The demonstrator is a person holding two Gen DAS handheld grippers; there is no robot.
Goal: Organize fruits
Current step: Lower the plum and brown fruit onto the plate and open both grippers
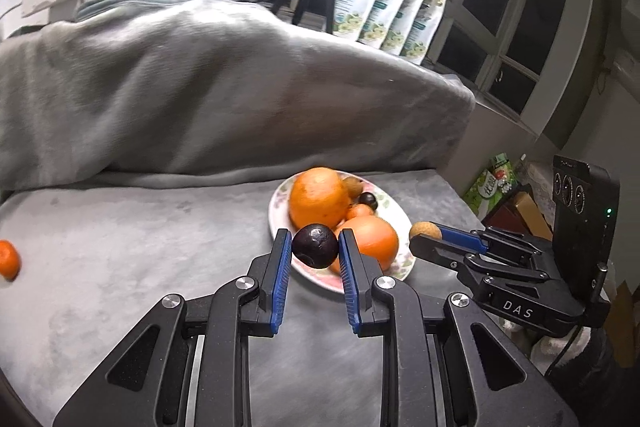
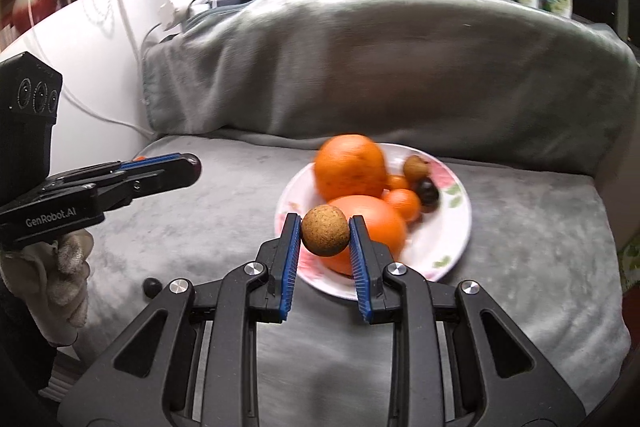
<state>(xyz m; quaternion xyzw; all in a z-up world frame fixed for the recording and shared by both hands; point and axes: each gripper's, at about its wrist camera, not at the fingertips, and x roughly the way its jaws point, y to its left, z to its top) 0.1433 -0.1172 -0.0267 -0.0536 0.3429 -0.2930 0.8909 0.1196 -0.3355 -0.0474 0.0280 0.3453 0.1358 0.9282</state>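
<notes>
Grey blanket is spreading under you: your left gripper (image 1: 315,247) is clamping a dark plum (image 1: 315,246), your right gripper (image 2: 325,235) a tan longan (image 2: 325,230), both with the plate (image 2: 456,227) lying at twelve o'clock, right hand nearer.

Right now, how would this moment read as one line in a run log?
left hand-held gripper: shut on dark fruit | right hand-held gripper: shut on brown fruit | plate: oranges, small fruits

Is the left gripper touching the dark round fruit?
Touching. The left wrist view shows the left gripper with both blue pads pressed against the sides of the dark round fruit, no gap visible.
</notes>
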